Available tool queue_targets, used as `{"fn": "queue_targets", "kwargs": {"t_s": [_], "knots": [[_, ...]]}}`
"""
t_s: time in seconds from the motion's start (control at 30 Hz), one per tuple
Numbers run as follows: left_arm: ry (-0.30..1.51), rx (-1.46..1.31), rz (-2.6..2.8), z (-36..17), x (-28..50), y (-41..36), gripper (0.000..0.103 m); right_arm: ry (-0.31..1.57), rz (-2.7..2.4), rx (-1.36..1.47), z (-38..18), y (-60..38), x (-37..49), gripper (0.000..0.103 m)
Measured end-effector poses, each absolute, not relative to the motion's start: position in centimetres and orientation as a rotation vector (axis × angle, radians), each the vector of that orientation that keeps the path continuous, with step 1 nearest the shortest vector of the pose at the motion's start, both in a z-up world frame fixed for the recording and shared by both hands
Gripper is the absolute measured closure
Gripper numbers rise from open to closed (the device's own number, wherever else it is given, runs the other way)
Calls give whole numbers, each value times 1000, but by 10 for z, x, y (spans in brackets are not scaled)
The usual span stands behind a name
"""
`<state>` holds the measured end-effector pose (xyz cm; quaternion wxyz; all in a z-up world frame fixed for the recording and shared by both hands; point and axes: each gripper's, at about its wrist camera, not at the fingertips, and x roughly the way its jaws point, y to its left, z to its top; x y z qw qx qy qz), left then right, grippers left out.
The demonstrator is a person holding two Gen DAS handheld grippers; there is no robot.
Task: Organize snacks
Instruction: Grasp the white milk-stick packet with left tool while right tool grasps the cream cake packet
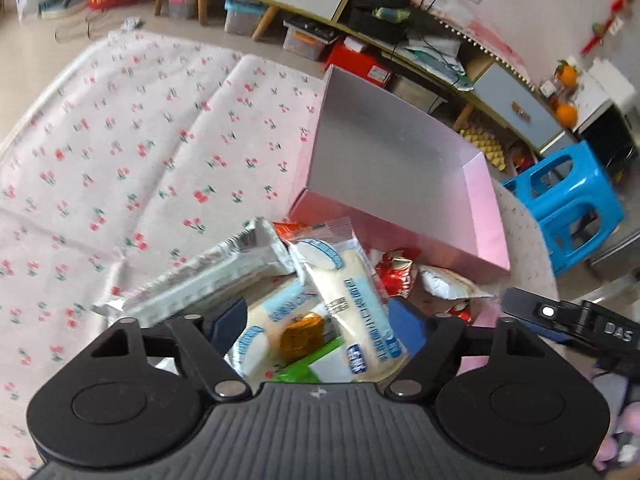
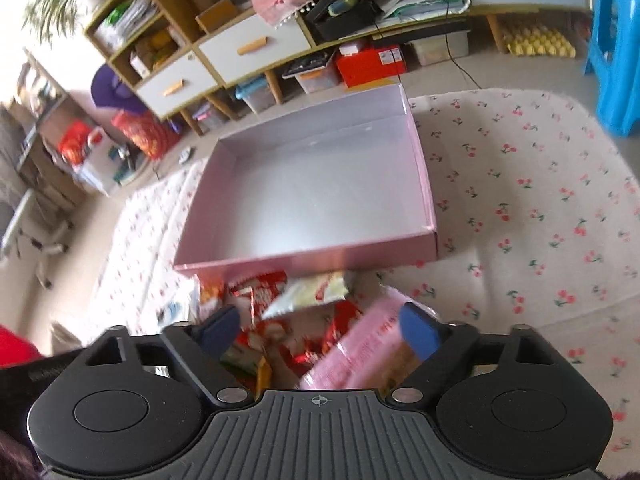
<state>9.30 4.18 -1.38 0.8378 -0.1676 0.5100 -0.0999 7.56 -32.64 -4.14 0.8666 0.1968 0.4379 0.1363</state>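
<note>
A shallow pink box [image 1: 480,216] with a silver inside lies empty on the cherry-print cloth [image 1: 120,140]. In front of it is a heap of snack packets. My left gripper [image 1: 319,320] hovers over that heap, jaws apart, above a white-and-blue packet [image 1: 352,280] and a gold-wrapped piece [image 1: 302,332]; a long silver packet [image 1: 208,276] lies beside its left finger. My right gripper [image 2: 318,334] stands open over red packets [image 2: 272,292] and a pale green one [image 2: 316,292]. A pink packet [image 2: 360,356] lies under its right finger. I see no pad pressing on anything.
The pink box's front wall [image 2: 304,258] is just beyond the heap. A blue plastic stool [image 1: 568,204] stands off the cloth's edge. Low cabinets [image 2: 248,44] with bins and a red carton [image 2: 370,62] line the far side. A black device part [image 1: 560,316] shows at the left view's right edge.
</note>
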Motion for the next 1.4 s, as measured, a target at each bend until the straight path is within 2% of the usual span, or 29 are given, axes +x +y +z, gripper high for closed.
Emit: {"fn": "queue_targets", "kwargs": {"t_s": [0.07,0.27,0.4,0.57,0.63,0.77,0.9,1.03,1.1,1.23,1.33,1.37,1.4], "knots": [[1091,-387,-227,-18,98,40,36,919,293,447,-46,-328,83,36],[1116,-417,-214,-23,106,33,52,946,263,529,-60,-332,96,50],[1111,-417,-204,-22,107,29,57,944,262,548,-67,-332,102,60],[1104,-426,-193,-22,107,28,67,971,263,579,-77,-329,105,76],[1096,-427,-185,-22,107,28,72,978,264,566,-78,-325,104,79],[1089,-444,-180,-21,107,30,82,974,255,551,-79,-322,102,95],[1076,-462,-185,-17,105,34,87,966,263,561,-76,-323,100,102],[1074,-469,-189,-16,103,35,88,969,291,566,-72,-322,97,102],[1077,-466,-189,-16,103,36,88,966,289,568,-71,-321,97,95],[1078,-462,-201,-14,101,37,88,984,288,606,-74,-324,100,89],[1080,-452,-215,-13,102,34,88,981,283,609,-70,-321,105,70],[1082,-449,-215,-14,102,33,88,980,285,601,-68,-318,107,59],[1086,-448,-215,-15,102,33,88,980,287,577,-66,-312,110,53]]}}
